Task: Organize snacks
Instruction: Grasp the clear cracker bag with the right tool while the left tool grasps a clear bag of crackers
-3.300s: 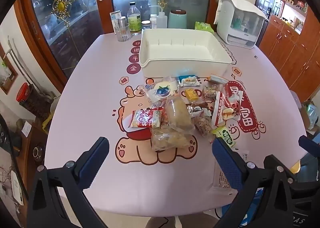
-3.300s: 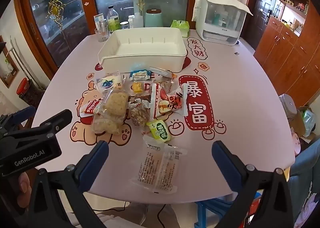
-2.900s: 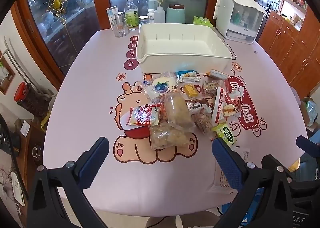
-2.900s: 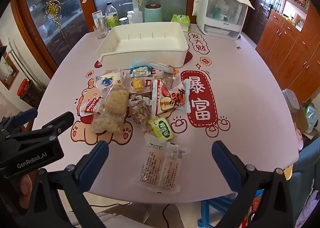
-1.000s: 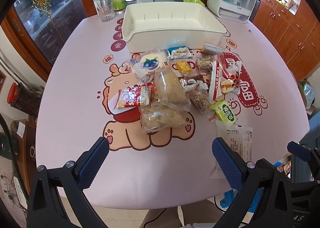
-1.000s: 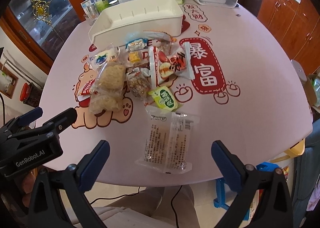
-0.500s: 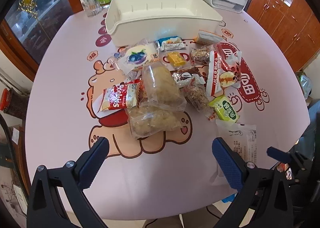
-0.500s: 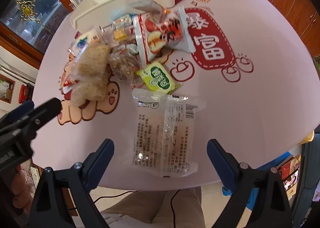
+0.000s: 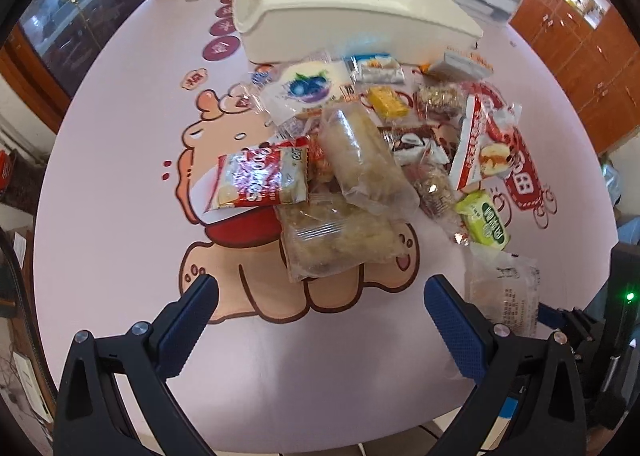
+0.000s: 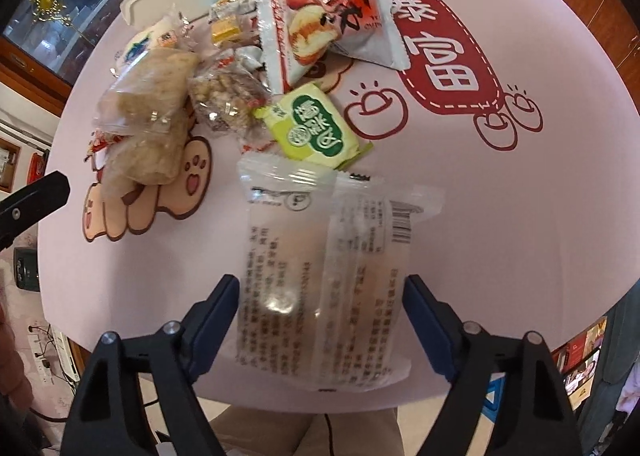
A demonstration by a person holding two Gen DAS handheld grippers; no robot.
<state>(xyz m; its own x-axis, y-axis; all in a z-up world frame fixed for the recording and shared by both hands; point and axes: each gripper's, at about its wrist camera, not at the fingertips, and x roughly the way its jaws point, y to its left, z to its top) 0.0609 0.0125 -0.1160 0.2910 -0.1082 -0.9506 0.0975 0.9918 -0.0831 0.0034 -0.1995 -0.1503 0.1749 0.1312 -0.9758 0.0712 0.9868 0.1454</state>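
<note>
The white bin (image 9: pixel 352 15) sits at the top centre of the left view. Its inside is mostly hidden from this low angle, and no snack shows in the part that can be seen, so by my reading the sorting has barely begun.

All the snacks that show lie loose on the pink table (image 9: pixel 120 183) in front of the bin. In the left view, the middle of the frame holds a red packet (image 9: pixel 260 179), two clear bags of pale puffed cakes (image 9: pixel 360 159) overlapping each other, a blueberry packet (image 9: pixel 308 87) and a yellow bar (image 9: pixel 388 101) nearer the bin. A red-and-white bag (image 9: pixel 480 143) lies right of centre, and a green packet (image 9: pixel 486 219) lies at the right, below it.

The right gripper (image 10: pixel 320 300) is low in the right view, its jaws spread, with a clear wrapped pastry (image 10: pixel 328 268) lying between them near the table's near edge. The fingers (image 10: pixel 218 312) flank the wrapper closely, but whether they touch it I cannot tell; they are not pinching it. This looks like the first pick, just short of closing.

The left gripper (image 9: pixel 320 308) hangs at the bottom of the left view with its jaws wide apart and nothing between them, above the bare table just short of the cake bags.

What is left, as I judge it, is nearly everything: grasp the pastry, carry it to the bin, then do the same for each packet in the pile.
</note>
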